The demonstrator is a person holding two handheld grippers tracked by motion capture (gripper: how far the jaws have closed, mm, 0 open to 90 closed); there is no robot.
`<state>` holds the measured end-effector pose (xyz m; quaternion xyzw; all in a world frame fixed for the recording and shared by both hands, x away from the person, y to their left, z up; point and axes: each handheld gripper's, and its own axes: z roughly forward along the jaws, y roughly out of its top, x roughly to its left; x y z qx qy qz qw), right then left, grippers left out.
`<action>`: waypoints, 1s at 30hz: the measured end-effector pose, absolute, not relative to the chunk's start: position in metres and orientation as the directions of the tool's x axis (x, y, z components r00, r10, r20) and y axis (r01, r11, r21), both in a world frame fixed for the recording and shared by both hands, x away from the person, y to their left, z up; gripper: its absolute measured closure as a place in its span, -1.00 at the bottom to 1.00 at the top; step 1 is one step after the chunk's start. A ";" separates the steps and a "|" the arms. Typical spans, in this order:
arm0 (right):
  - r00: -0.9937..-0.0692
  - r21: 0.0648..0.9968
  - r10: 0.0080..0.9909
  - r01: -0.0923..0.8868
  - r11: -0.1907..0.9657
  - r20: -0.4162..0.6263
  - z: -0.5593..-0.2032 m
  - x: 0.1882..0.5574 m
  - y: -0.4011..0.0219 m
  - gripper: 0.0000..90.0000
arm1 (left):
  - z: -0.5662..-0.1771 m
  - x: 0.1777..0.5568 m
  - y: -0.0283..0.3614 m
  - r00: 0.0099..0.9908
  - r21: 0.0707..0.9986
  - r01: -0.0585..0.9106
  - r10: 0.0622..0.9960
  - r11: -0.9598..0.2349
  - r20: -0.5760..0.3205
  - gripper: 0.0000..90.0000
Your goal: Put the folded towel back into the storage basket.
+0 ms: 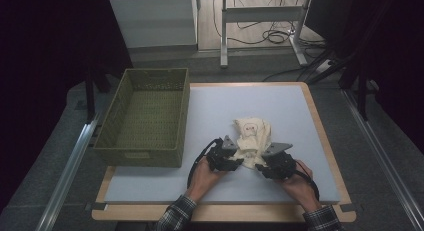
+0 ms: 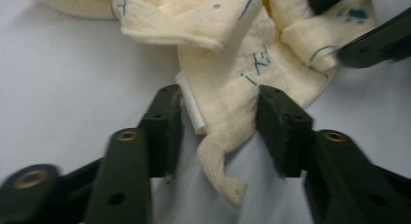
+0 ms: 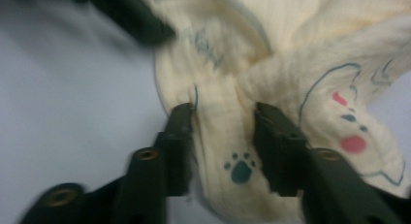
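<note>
Cream printed cloth [image 1: 252, 136] lies crumpled on the white bench [image 1: 165, 186], right of centre, toward the near edge. Left tongs [image 2: 220, 124] straddle a cloth corner with its white tag; jaws parted, pads not pressing. Right tongs [image 3: 223, 136] straddle a paw-print fold, likewise released. Green woven basket [image 1: 142, 118] at the left edge.

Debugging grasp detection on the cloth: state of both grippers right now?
Left gripper: jaws straddle a fold of the cream cloth; whether they pinch it cannot be told.
Right gripper: jaws straddle the cloth's paw-print fold; grip likewise cannot be told.
</note>
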<state>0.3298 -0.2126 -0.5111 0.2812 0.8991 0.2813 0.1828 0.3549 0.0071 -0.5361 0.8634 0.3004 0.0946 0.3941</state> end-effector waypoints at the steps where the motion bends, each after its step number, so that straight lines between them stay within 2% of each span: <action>1: -0.774 0.610 0.605 0.391 0.689 -0.188 -0.514 0.329 -0.214 0.53 | -0.536 0.355 0.007 0.805 0.738 0.444 0.588 -0.507 -0.081 0.47; 3: -0.766 0.630 0.620 0.398 0.667 -0.172 -0.513 0.327 -0.218 0.80 | -0.537 0.355 0.009 0.816 0.741 0.448 0.567 -0.499 -0.112 0.76; 4: -0.757 0.632 0.628 0.400 0.664 -0.180 -0.510 0.327 -0.222 0.86 | -0.537 0.354 0.009 0.817 0.742 0.446 0.566 -0.501 -0.110 0.86; 6: -0.750 0.652 0.640 0.403 0.642 -0.166 -0.504 0.326 -0.228 0.88 | -0.534 0.350 0.011 0.813 0.740 0.435 0.578 -0.513 -0.077 0.90; 10: -0.736 0.693 0.664 0.411 0.592 -0.132 -0.488 0.324 -0.247 0.90 | -0.520 0.347 0.025 0.803 0.762 0.428 0.592 -0.486 -0.073 0.91; 12: -0.712 0.699 0.684 0.410 0.587 -0.157 -0.481 0.323 -0.256 0.90 | -0.512 0.342 0.033 0.795 0.769 0.418 0.605 -0.483 -0.052 0.91; 16: -0.683 0.722 0.718 0.429 0.542 -0.133 -0.472 0.322 -0.276 0.90 | -0.504 0.333 0.049 0.781 0.778 0.429 0.622 -0.459 -0.063 0.91; 19: -0.685 0.741 0.723 0.440 0.507 -0.087 -0.471 0.322 -0.290 0.86 | -0.504 0.326 0.055 0.784 0.786 0.439 0.613 -0.435 -0.098 0.91; 23: -0.687 0.722 0.718 0.438 0.535 -0.114 -0.479 0.318 -0.292 0.63 | -0.506 0.314 0.059 0.768 0.768 0.437 0.638 -0.469 -0.047 0.91; 30: -0.647 0.736 0.759 0.476 0.480 -0.077 -0.480 0.315 -0.312 0.50 | -0.517 0.299 0.079 0.734 0.723 0.486 0.678 -0.491 -0.034 0.90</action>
